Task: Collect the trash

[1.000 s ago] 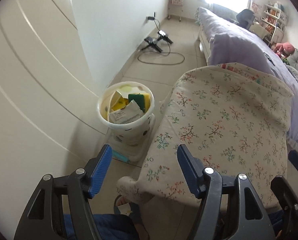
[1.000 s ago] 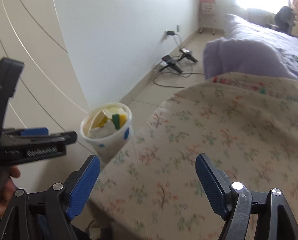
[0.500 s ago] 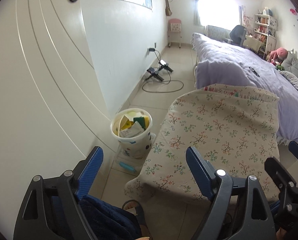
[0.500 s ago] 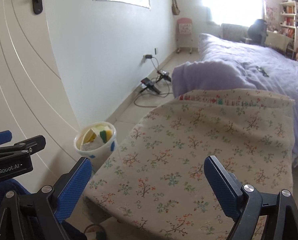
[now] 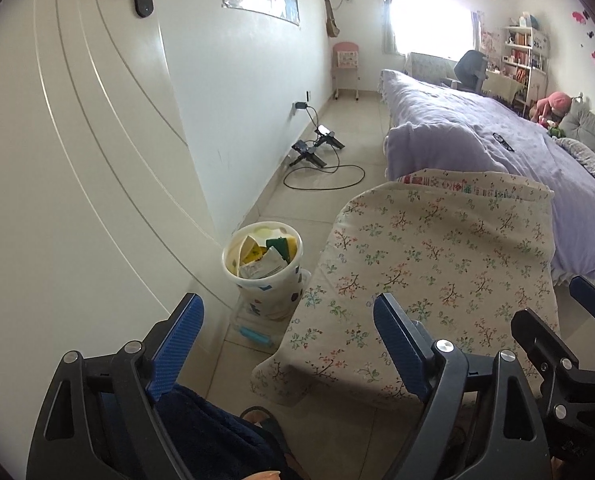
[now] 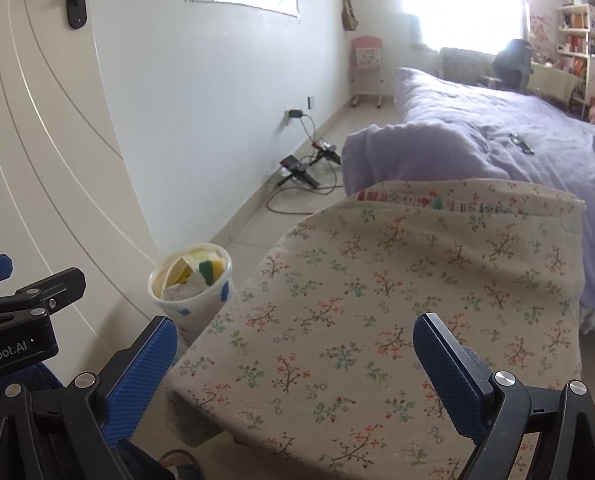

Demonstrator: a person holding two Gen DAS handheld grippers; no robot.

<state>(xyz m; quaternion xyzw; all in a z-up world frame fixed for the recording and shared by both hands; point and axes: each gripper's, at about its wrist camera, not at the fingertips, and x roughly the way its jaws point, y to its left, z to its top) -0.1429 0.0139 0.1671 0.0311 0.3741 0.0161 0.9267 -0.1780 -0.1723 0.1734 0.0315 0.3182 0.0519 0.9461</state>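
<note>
A white spotted bin [image 5: 263, 276] stands on the floor by the wall, filled with paper scraps and a green and yellow sponge [image 5: 282, 245]. It also shows in the right wrist view [image 6: 193, 292]. My left gripper [image 5: 289, 340] is open and empty, held back from and above the bin. My right gripper [image 6: 297, 364] is open and empty over the flowered cloth [image 6: 397, 300]. The cloth top shows no trash.
A small table under a flowered cloth [image 5: 437, 264] stands right of the bin. A bed with a purple cover [image 5: 497, 136] lies behind it. Cables and chargers [image 5: 317, 152] lie on the floor by the wall. A white door [image 5: 57, 160] is at the left.
Both grippers have pulled back and risen, so the bin and table look smaller and more of the room shows. Both stay open and empty.
</note>
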